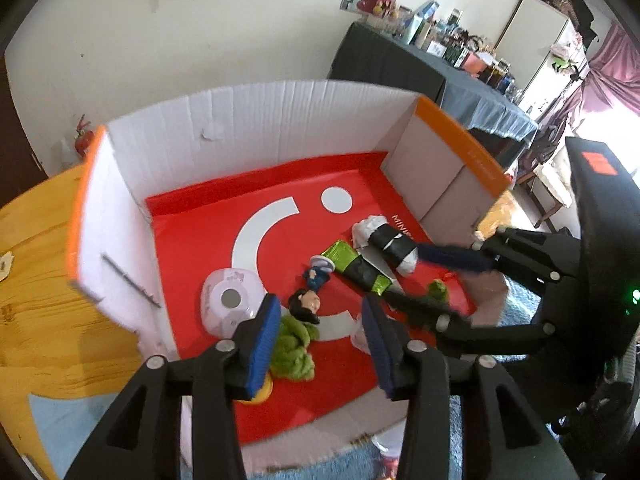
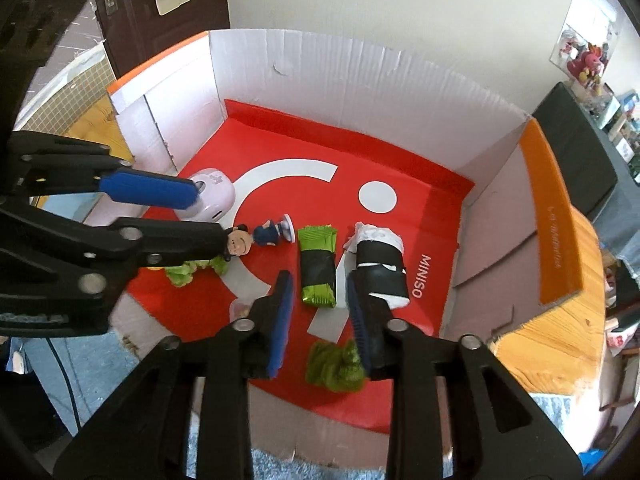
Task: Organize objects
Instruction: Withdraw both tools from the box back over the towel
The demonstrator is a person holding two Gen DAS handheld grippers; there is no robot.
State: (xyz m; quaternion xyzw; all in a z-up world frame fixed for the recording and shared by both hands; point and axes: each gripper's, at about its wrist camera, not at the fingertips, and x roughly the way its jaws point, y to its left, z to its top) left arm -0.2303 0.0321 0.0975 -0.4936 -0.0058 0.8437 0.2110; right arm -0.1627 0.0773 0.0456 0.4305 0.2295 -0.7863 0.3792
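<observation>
A white cardboard box [image 1: 240, 128] [image 2: 340, 80] with orange rims has a red bag lining its floor. On the red lie a pink round device [image 1: 228, 304] [image 2: 212, 196], a small doll [image 1: 310, 298] [image 2: 256, 238], a green snack packet [image 1: 356, 268] [image 2: 318, 266], a black-and-white roll [image 1: 390, 244] [image 2: 380, 264] and green fluffy pieces [image 1: 294, 346] [image 2: 336, 364]. My left gripper [image 1: 320, 342] [image 2: 188, 216] hangs open over the doll and one green piece, gripping nothing. My right gripper [image 2: 320, 320] [image 1: 436, 284] stands open above the packet's near end, with nothing between its pads.
The box rests on a round wooden table [image 1: 40, 280] [image 2: 568, 340]. A dark-clothed table [image 1: 400, 64] crowded with small items stands at the back right. A brown door [image 2: 120, 20] is behind on the left. Blue fabric [image 2: 100, 368] lies below the box's near edge.
</observation>
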